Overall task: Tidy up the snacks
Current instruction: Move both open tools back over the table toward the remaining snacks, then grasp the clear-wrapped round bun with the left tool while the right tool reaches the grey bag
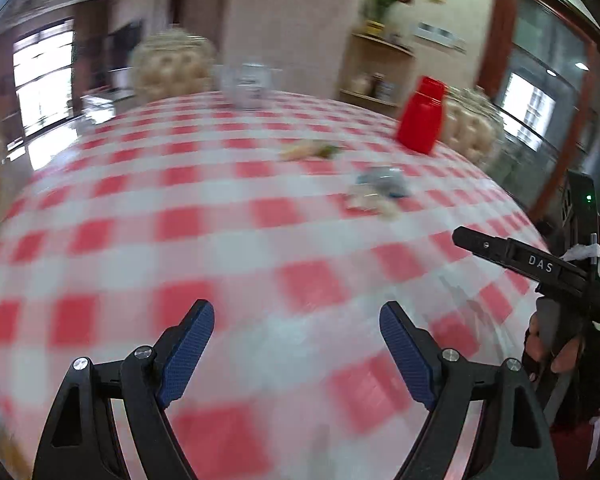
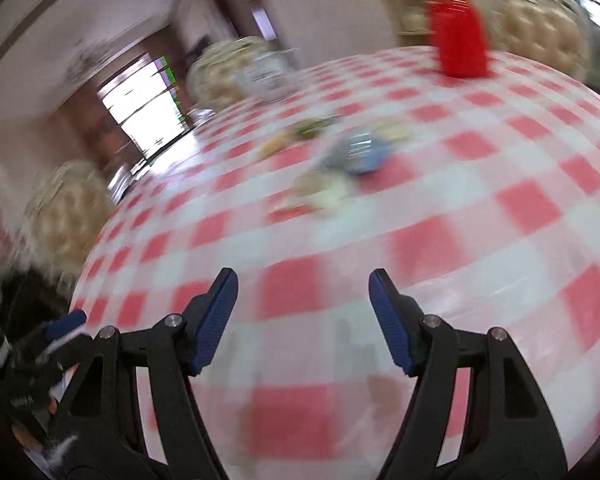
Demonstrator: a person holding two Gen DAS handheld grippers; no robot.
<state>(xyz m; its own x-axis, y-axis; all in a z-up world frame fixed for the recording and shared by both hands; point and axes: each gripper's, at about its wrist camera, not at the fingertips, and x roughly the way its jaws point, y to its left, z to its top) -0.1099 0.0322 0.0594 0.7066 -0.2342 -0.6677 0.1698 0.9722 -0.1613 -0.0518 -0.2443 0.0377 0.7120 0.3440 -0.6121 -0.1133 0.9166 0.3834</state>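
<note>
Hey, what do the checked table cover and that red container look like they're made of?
The checked table cover looks like a glossy plastic or vinyl sheet: pale glare streaks lie across its red and white squares. It could be coated cloth; blur hides any weave. The red container looks like opaque moulded plastic, evenly coloured with faint ridges near the top, but the blur leaves this uncertain.

Motion blur smears both views, so the small snack packets in the middle of the bench cannot be identified. The clear container at the far edge is too blurred to read. The right hand-held gripper is cut off by the left view's right edge, its jaws unseen there.
</note>
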